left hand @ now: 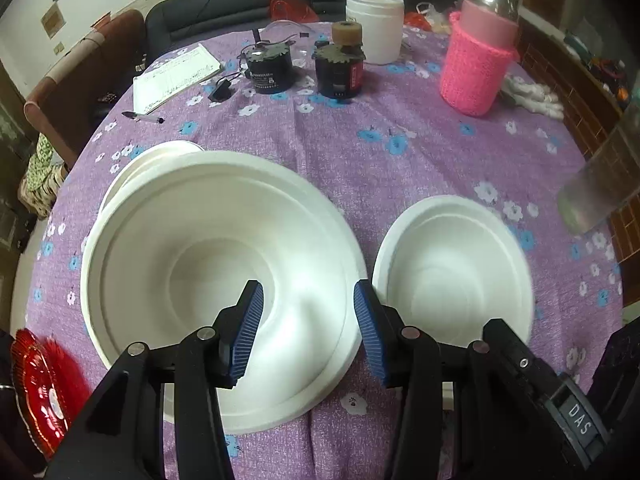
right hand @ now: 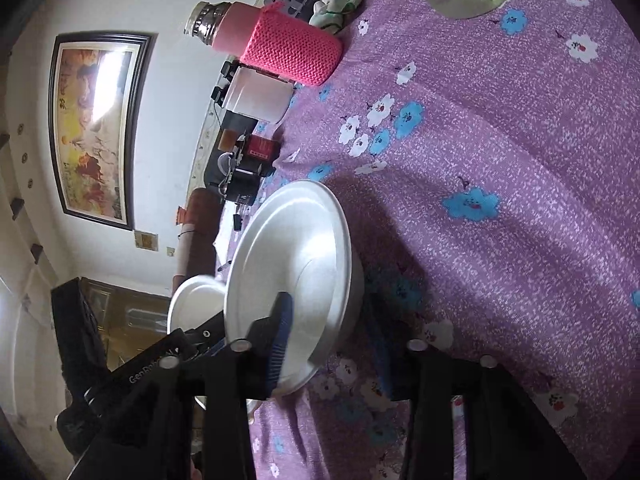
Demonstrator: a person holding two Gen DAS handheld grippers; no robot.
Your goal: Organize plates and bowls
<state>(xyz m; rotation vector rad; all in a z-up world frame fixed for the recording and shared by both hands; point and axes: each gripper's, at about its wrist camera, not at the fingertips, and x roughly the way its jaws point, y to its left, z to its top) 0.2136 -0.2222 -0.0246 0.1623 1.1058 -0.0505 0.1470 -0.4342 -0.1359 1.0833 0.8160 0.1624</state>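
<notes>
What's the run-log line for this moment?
left gripper: open, astride large bowl rim | right gripper: small bowl rim between fingers, grip unclear | bowls apart

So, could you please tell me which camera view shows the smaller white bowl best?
The left wrist view: the smaller white bowl sits upright on the tablecloth, its whole interior visible. The right wrist view shows it edge-on, partly behind a claw finger.

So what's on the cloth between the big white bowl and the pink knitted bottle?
Nothing stands there: in the left wrist view, only bare flowered tablecloth separates the large bowl from the pink bottle.
</notes>
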